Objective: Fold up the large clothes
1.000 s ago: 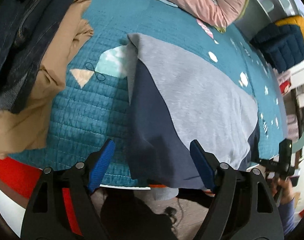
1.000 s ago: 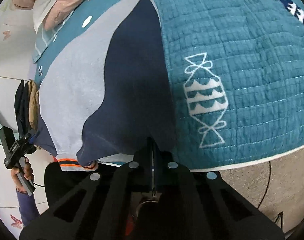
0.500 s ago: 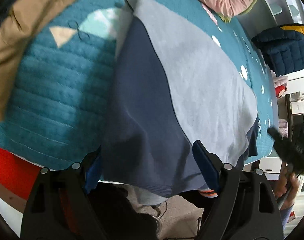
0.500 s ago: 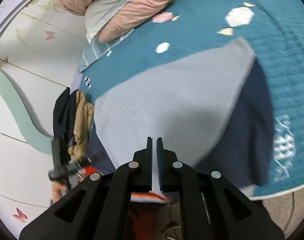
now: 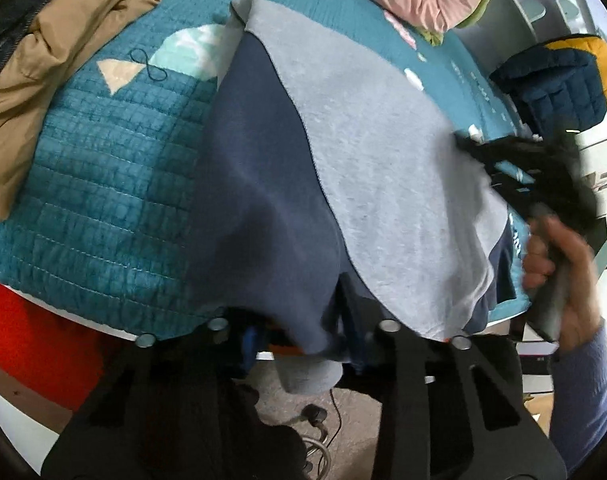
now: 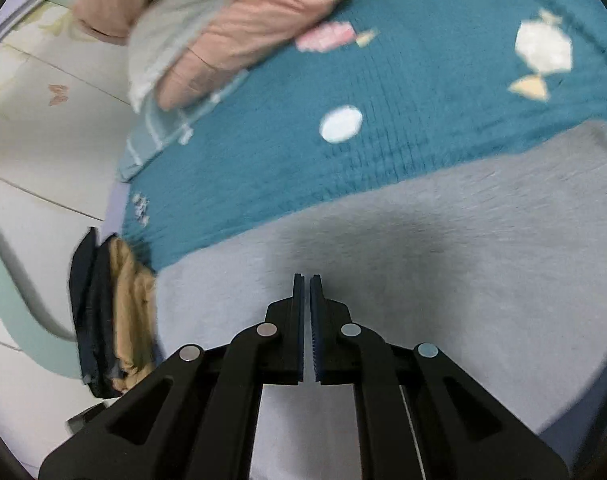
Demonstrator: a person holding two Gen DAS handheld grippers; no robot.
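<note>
A large grey and navy garment [image 5: 367,152] lies on the teal quilted bed, its near edge hanging over the bedside. My left gripper [image 5: 303,344] sits at that hanging edge, its fingers closing around the navy hem; cloth hides the fingertips. My right gripper [image 6: 307,292] is shut on the grey cloth [image 6: 423,264], which runs back between its fingers, and holds it lifted over the garment. In the left wrist view the right gripper [image 5: 519,168] shows blurred at the garment's far right edge, with the hand holding it.
Tan and dark folded clothes [image 5: 51,52] lie at the bed's left end and show in the right wrist view [image 6: 115,312]. A pink and grey duvet [image 6: 207,28] lies at the back. A navy and yellow quilted item [image 5: 559,76] sits beyond. Floor and cables lie below.
My left gripper moved in onto the hanging navy hem and narrowed from wide open. My right gripper, shut on the cloth, rose and carried its edge across over the garment.
</note>
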